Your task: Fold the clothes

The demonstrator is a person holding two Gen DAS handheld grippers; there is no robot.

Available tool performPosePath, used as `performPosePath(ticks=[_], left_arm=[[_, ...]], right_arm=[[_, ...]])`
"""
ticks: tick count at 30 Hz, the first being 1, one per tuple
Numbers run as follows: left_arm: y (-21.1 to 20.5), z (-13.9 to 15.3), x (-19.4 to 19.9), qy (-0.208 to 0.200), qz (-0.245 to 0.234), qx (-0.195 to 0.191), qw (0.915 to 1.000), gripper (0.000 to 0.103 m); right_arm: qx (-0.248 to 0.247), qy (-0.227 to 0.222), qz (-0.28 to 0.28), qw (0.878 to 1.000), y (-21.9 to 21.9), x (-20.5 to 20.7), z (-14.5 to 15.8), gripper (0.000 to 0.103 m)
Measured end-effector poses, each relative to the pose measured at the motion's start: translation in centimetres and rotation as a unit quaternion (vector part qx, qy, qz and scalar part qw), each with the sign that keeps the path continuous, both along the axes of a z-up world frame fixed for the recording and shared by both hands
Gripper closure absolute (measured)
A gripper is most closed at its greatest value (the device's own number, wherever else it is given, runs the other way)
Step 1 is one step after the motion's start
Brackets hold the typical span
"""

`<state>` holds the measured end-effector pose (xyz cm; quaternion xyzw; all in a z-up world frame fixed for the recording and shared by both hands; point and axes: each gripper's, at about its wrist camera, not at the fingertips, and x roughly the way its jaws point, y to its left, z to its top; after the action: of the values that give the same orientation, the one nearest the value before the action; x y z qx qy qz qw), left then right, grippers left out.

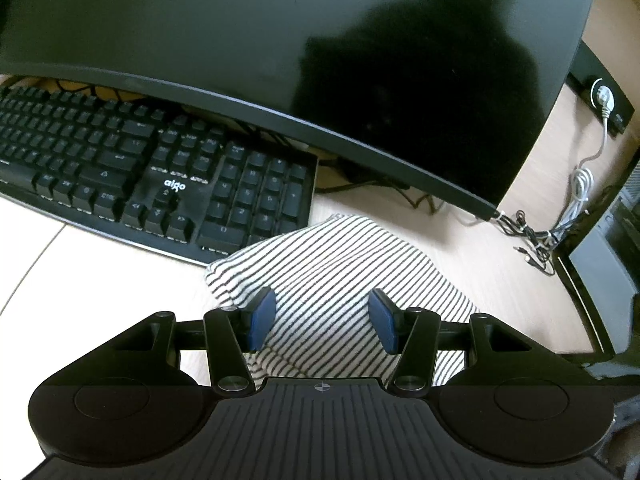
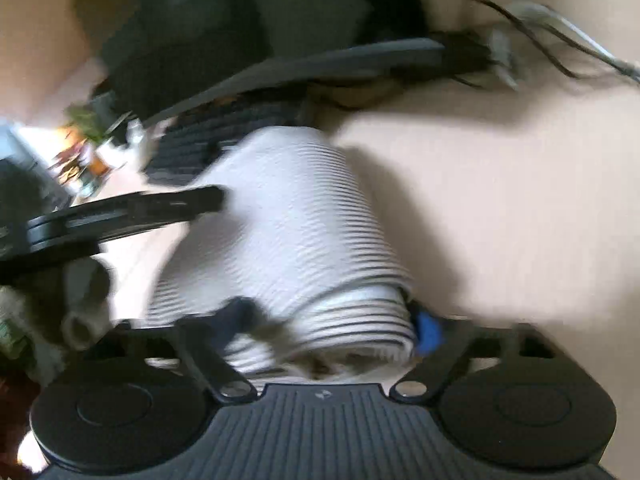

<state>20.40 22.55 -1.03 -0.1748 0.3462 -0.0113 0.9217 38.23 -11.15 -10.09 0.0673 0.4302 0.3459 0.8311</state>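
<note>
A black-and-white striped garment [image 1: 328, 280] lies bunched on the light wooden desk, just in front of a keyboard. My left gripper [image 1: 322, 316] hovers over it with its blue pads [image 1: 262, 318] wide apart, holding nothing. In the blurred right wrist view the same garment [image 2: 288, 232] is a folded roll, and my right gripper [image 2: 332, 328] has its fingers [image 2: 428, 330] spread on either side of the near end of the roll. The left gripper's black body [image 2: 120, 216] reaches in from the left and touches the cloth.
A black keyboard [image 1: 152, 176] sits at the left behind the garment. A large black monitor [image 1: 280, 40] overhangs it. Tangled cables [image 1: 560, 216] and a power strip [image 1: 604, 100] lie at the right, beside a dark box [image 1: 600, 272]. The desk edge curves at the left.
</note>
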Motion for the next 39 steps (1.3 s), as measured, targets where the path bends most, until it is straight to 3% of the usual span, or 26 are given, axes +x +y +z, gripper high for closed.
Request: performPosePath(ticks=[2, 5, 8, 10, 11, 14, 19, 21, 24, 28, 32, 35, 37, 39], left_arm=[[0.4, -0.3, 0.0, 0.001, 0.009, -0.007, 0.9999, 0.046], [1.2, -0.6, 0.3, 0.003, 0.018, -0.040, 0.9990, 0.046], [0.5, -0.7, 0.3, -0.002, -0.001, -0.028, 0.9996, 0.044], [-0.1, -0.7, 0.1, -0.006, -0.009, -0.016, 0.9998, 0.044], [-0.1, -0.7, 0.0, -0.006, -0.008, -0.014, 0.9999, 0.044], [0.1, -0.7, 0.1, -0.002, 0.001, -0.019, 0.9998, 0.043], [0.3, -0.9, 0.1, 0.003, 0.017, -0.027, 0.9995, 0.042], [0.1, -0.8, 0.2, 0.003, 0.019, -0.021, 0.9996, 0.042], [-0.2, -0.8, 0.2, 0.005, 0.022, -0.014, 0.9996, 0.041], [-0.5, -0.8, 0.2, 0.005, 0.026, -0.006, 0.9996, 0.041], [-1.0, -0.7, 0.4, 0.007, 0.032, 0.008, 0.9994, 0.039], [-1.4, -0.7, 0.4, 0.007, 0.035, 0.013, 0.9993, 0.036], [-1.8, -0.7, 0.4, 0.004, 0.036, 0.019, 0.9992, 0.032], [-2.3, -0.7, 0.4, 0.002, 0.041, 0.030, 0.9987, 0.029]], right_arm=[[-0.011, -0.058, 0.024, 0.998, 0.9, -0.6, 2.2, 0.041], [-0.026, -0.095, 0.033, 0.995, 1.4, -0.2, 4.1, 0.044], [-0.080, -0.100, 0.032, 0.991, 1.1, -0.1, 2.1, 0.043], [-0.089, -0.104, 0.019, 0.990, 0.6, -0.4, 0.7, 0.032], [-0.093, -0.108, 0.014, 0.990, 0.4, -0.6, 0.3, 0.031], [-0.097, -0.130, 0.011, 0.987, 1.3, -1.0, 1.5, 0.031], [-0.086, -0.210, 0.039, 0.973, 1.7, -4.0, 4.3, 0.023], [-0.078, -0.213, 0.041, 0.973, 1.8, -4.6, 4.0, 0.023], [-0.101, -0.246, 0.023, 0.964, 2.2, -5.6, 3.5, 0.023], [-0.084, -0.283, 0.015, 0.955, 0.9, -6.4, 4.9, 0.023], [-0.074, -0.265, 0.085, 0.958, 2.3, -6.3, 5.3, 0.023], [-0.111, -0.221, 0.126, 0.961, 3.9, -5.6, 2.3, 0.023], [-0.131, -0.212, 0.140, 0.958, 4.5, -5.5, 0.1, 0.015], [-0.123, -0.222, 0.144, 0.956, 4.5, -5.8, -0.1, 0.009]])
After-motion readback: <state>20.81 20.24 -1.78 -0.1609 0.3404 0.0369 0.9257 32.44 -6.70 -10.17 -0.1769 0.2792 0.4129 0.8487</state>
